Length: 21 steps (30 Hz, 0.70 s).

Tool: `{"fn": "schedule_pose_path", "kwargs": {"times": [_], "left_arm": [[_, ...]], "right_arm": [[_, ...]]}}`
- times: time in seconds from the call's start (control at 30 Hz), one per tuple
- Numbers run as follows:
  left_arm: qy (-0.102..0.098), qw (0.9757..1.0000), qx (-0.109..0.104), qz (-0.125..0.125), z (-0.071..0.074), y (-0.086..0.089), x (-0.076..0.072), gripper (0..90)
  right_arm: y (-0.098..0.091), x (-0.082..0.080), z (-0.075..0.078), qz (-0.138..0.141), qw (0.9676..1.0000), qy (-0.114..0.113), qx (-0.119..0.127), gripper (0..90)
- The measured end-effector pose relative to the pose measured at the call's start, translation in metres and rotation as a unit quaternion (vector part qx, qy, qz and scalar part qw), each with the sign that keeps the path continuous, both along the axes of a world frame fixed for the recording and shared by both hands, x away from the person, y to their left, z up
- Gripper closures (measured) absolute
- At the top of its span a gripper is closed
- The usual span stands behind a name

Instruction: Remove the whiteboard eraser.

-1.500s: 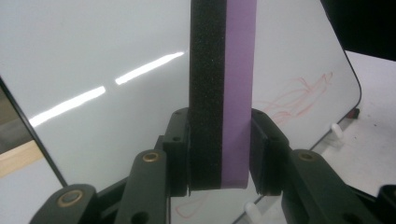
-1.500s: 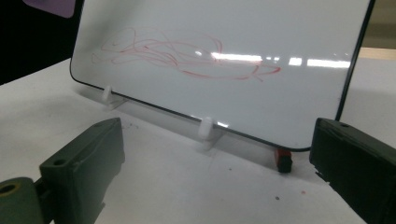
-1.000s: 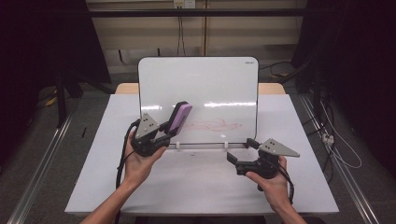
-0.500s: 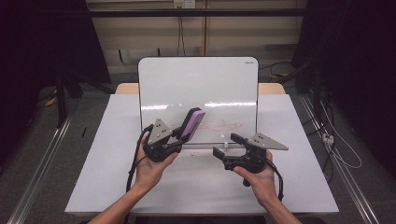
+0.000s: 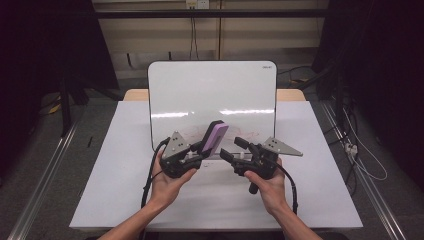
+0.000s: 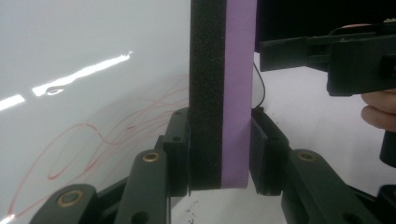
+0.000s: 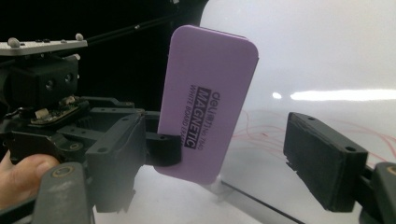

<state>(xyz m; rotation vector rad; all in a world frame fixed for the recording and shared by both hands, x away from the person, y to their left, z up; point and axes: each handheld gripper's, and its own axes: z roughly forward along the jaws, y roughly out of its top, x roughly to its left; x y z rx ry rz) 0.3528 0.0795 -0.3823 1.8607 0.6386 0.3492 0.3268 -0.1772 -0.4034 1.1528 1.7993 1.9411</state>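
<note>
The purple whiteboard eraser [image 5: 216, 138] is clamped between the jaws of the left hand-held gripper [image 5: 202, 150], black felt side against one pad and purple back against the other, standing upright in front of the lower edge of the whiteboard [image 5: 212, 95]. Compared with a second ago, this hand-held gripper and the eraser have been carried from the board's left part toward its middle. The right hand-held gripper [image 5: 231, 149] has been brought in from the right and is now just beside the eraser; its jaws have just been closing, yet a gap is seen between its pads and the eraser is not touched by them. Faint red scribbles [image 6: 102, 135] are seen on the board. The board is propped up on the white bench [image 5: 330, 165].
</note>
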Motion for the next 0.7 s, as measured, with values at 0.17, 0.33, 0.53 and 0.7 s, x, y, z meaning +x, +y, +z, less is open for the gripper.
{"fn": "schedule_pose_path", "kwargs": {"times": [0.17, 0.33, 0.53, 0.7], "left_arm": [[0.008, 0.9999, -0.007, -0.004, -0.001, -0.001, 0.000, 64.1], [0.007, 0.9999, -0.007, -0.009, -0.001, -0.002, -0.001, 64.1], [0.009, 0.9999, -0.005, -0.011, -0.001, -0.001, -0.002, 64.1], [0.012, 0.9998, -0.006, -0.013, -0.003, -0.003, -0.002, 64.1]], "right_arm": [[0.002, 0.005, -0.002, -0.007, 1.0000, -0.005, 0.005, 25.0], [0.008, 0.009, -0.004, -0.002, 0.9999, -0.007, 0.011, 30.7], [0.013, 0.012, -0.005, 0.000, 0.9999, -0.009, 0.013, 32.7], [0.018, 0.014, -0.007, 0.010, 0.9997, -0.003, 0.023, 37.1]]}}
